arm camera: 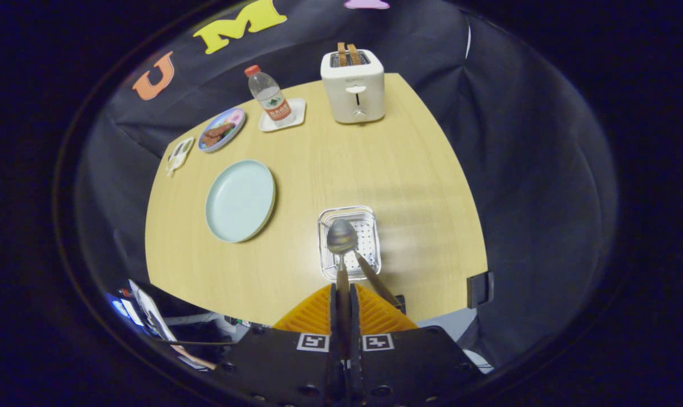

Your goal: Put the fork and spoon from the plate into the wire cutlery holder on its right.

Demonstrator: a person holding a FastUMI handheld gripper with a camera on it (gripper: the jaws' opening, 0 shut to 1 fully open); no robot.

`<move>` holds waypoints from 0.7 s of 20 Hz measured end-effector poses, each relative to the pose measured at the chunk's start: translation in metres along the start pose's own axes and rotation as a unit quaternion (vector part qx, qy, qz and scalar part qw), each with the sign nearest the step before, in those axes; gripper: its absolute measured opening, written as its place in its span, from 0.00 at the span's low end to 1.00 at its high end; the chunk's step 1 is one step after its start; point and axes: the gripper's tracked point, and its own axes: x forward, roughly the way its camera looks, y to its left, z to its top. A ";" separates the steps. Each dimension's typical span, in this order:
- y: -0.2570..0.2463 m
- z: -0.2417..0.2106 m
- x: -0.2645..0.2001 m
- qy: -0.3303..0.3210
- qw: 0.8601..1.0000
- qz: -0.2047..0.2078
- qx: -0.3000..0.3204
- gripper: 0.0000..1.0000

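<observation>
Gripper [342, 294] clenched on spoon [341, 237] handle, bowl-end forward, poised above wire cutlery holder [349, 243] for lowering in. Fork handle [375, 280] apparently leaning out of holder already. Plate [240, 200] lying bare, left on surface [375, 169].

- A pale wooden table [341, 169] with a rounded outline stood in the booth.
- Black cloth [516, 169] hung as the wall behind and beside the table, creased in soft folds.
- Light fell evenly from above and left a faint sheen on the tabletop.
- A dark bracket [479, 289] sat at the table's near right edge.
- Dim clutter [149, 316] lay below the table's near left edge, too dark to identify.
</observation>
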 end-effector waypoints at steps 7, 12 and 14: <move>0.023 0.028 -0.008 -0.055 0.998 -0.005 -0.033 0.13; 0.063 0.041 -0.035 -0.133 0.988 0.015 -0.075 0.34; 0.079 0.048 -0.048 -0.174 0.980 0.018 -0.093 0.50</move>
